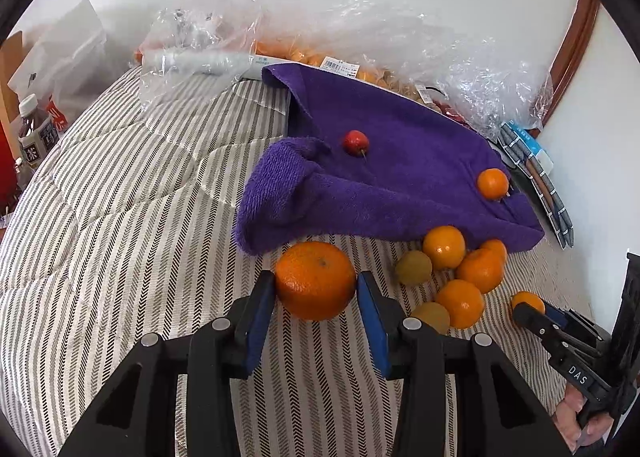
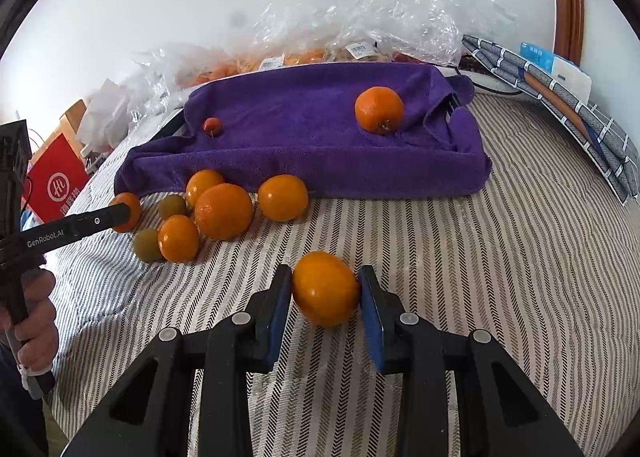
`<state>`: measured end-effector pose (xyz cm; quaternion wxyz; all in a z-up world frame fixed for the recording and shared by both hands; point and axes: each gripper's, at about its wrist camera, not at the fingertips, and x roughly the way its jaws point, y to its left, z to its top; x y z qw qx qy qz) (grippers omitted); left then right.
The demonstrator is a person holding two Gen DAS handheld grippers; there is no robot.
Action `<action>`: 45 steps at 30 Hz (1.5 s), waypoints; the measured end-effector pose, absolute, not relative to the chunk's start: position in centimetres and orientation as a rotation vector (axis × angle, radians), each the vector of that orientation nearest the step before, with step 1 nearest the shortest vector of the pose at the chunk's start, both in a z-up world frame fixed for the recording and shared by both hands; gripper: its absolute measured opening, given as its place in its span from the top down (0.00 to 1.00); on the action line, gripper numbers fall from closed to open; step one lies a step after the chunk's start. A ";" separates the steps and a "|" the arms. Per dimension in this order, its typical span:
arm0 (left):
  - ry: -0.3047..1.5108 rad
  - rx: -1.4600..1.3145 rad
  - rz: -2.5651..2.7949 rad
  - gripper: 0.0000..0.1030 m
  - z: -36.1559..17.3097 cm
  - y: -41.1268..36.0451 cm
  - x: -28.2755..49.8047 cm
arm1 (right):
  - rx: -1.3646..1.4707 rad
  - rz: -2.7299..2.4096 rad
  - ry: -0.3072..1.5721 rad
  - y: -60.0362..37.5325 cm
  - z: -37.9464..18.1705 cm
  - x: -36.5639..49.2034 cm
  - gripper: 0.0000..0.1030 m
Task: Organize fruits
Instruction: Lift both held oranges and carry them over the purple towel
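Observation:
My left gripper (image 1: 316, 287) is shut on a large orange (image 1: 315, 280) just above the striped bedcover. My right gripper (image 2: 325, 289) is shut on a smaller orange (image 2: 326, 288); it shows in the left wrist view (image 1: 527, 301) too. A purple towel (image 1: 400, 177) covers a tray; on it lie a small red fruit (image 1: 355, 142) and one orange (image 1: 493, 183). A cluster of several oranges (image 2: 223, 211) and two greenish fruits (image 2: 147, 245) lies in front of the towel. The left gripper appears in the right wrist view (image 2: 120, 213).
Clear plastic bags (image 1: 360, 41) with more fruit lie behind the towel against the wall. A folded checked cloth (image 2: 568, 105) lies at the right. A bottle (image 1: 34, 133) and a red bag (image 2: 56, 181) stand at the left beside the striped bedcover (image 1: 120, 217).

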<state>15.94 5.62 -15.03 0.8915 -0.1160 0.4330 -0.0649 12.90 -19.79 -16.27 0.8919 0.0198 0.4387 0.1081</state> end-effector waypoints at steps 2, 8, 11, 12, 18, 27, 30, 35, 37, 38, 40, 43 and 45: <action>0.905 -0.235 -0.131 0.61 -15.2 5.5 16.2 | 0.007 0.212 0.917 -19.3 -16.4 12.8 0.67; 0.866 -0.224 -0.125 0.61 -15.4 5.2 16.2 | -0.022 0.212 0.912 -19.0 -16.4 12.6 0.68; 0.822 -0.254 -0.145 0.61 -15.0 5.9 15.5 | 0.004 0.213 0.904 -19.4 -16.3 12.5 0.69; 0.806 -0.257 -0.138 0.61 -14.8 6.1 15.3 | 0.015 0.215 0.898 -19.5 -16.2 12.4 0.69; 0.767 -0.246 -0.135 0.61 -14.2 6.0 14.8 | 0.097 0.233 0.851 -20.8 -15.6 12.0 0.69; 0.727 -0.237 -0.138 0.61 -13.7 5.9 14.0 | 0.125 0.217 0.829 -21.3 -15.3 11.8 0.69; 0.710 -0.235 -0.140 0.61 -13.4 5.8 13.8 | 0.145 0.214 0.819 -21.8 -15.2 11.6 0.69; 0.688 -0.244 -0.136 0.61 -13.2 6.0 13.5 | 0.188 0.196 0.806 -22.7 -15.2 11.5 0.68; 0.682 -0.240 -0.134 0.61 -13.1 5.9 13.5 | 0.192 0.186 0.807 -22.8 -15.2 11.5 0.68; 0.682 -0.239 -0.133 0.61 -13.1 5.9 13.5 | 0.196 0.186 0.807 -22.8 -15.2 11.5 0.69; 0.682 -0.239 -0.129 0.61 -13.1 6.0 13.5 | 0.197 0.181 0.806 -22.8 -15.2 11.4 0.69; 0.681 -0.249 -0.129 0.61 -13.1 6.1 13.5 | 0.192 0.173 0.804 -22.7 -15.2 11.4 0.68; 0.678 -0.257 -0.130 0.61 -13.0 6.2 13.4 | 0.188 0.170 0.802 -22.7 -15.1 11.4 0.69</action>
